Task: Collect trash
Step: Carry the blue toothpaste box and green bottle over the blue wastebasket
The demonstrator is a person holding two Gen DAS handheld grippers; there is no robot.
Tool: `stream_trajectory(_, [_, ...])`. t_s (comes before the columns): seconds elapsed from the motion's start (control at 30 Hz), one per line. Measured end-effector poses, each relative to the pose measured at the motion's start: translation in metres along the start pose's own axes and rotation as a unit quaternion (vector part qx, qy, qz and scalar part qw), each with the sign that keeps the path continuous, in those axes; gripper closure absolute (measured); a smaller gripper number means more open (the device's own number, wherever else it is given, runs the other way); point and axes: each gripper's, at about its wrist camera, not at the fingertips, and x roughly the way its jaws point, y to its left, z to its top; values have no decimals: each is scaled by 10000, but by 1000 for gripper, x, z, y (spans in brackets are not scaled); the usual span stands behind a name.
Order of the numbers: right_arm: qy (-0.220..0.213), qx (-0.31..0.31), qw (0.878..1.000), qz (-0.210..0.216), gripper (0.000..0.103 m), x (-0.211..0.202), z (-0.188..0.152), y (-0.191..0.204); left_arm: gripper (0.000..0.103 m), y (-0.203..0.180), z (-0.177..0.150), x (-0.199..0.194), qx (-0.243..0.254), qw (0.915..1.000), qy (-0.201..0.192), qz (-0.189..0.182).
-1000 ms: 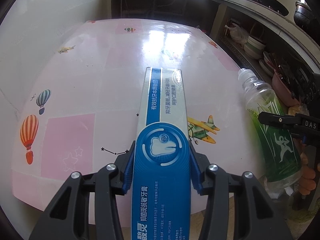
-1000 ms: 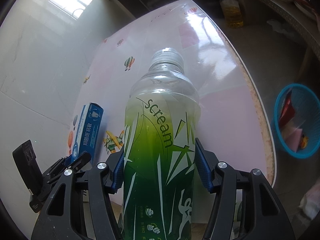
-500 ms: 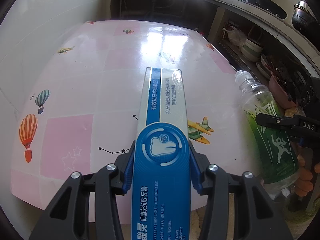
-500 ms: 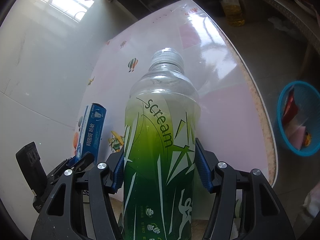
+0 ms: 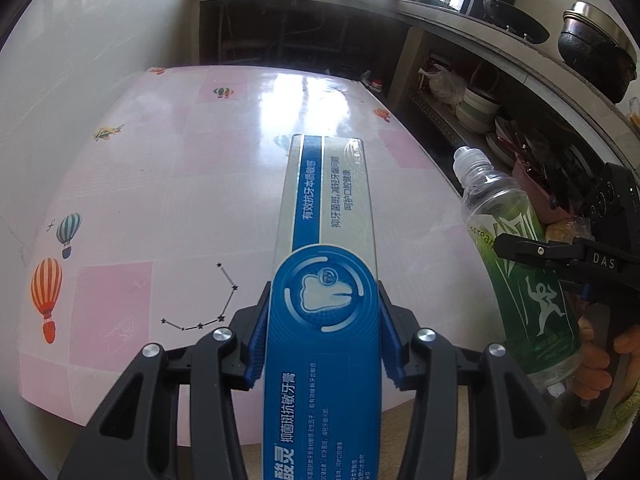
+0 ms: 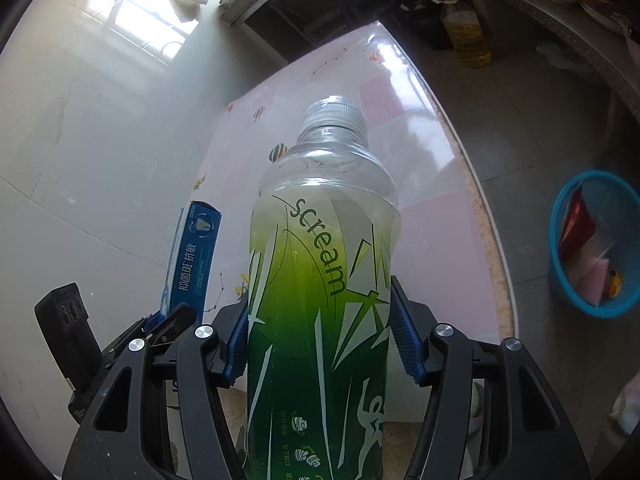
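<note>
With the left gripper [image 5: 322, 344] clamped on the toothpaste box [image 5: 326, 264] and the right gripper [image 6: 320, 344] closed around the green bottle [image 6: 320, 300] above the table [image 5: 180, 184] — both long, held low — either could swing and slip before reaching the blue basket [image 6: 560, 280] on the floor.

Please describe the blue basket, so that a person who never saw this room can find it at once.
Start at the pink table with balloon prints. Past its right edge, down on the grey floor, stands the blue basket. It is round, with a mesh wall, and holds red and pink scraps; nothing else on the floor nearby is blue.
</note>
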Motion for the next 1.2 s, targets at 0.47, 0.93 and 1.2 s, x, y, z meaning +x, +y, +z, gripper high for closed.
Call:
stream_trajectory(0.47, [-1074, 1373, 9818, -752, 46, -111, -42, -136, 58, -147, 51, 31, 1040, 9883, 75, -1111])
stream_trajectory(0.93, [-668, 3581, 9228, -1254, 46, -79, -99, -298, 58, -253, 53, 124, 1483, 9669, 1145, -1730])
stream_trajectory(1.2, [-545, 3107, 9280, -1982, 44, -23, -45, -333, 58, -269, 60, 159, 1531, 9640, 1449, -1620])
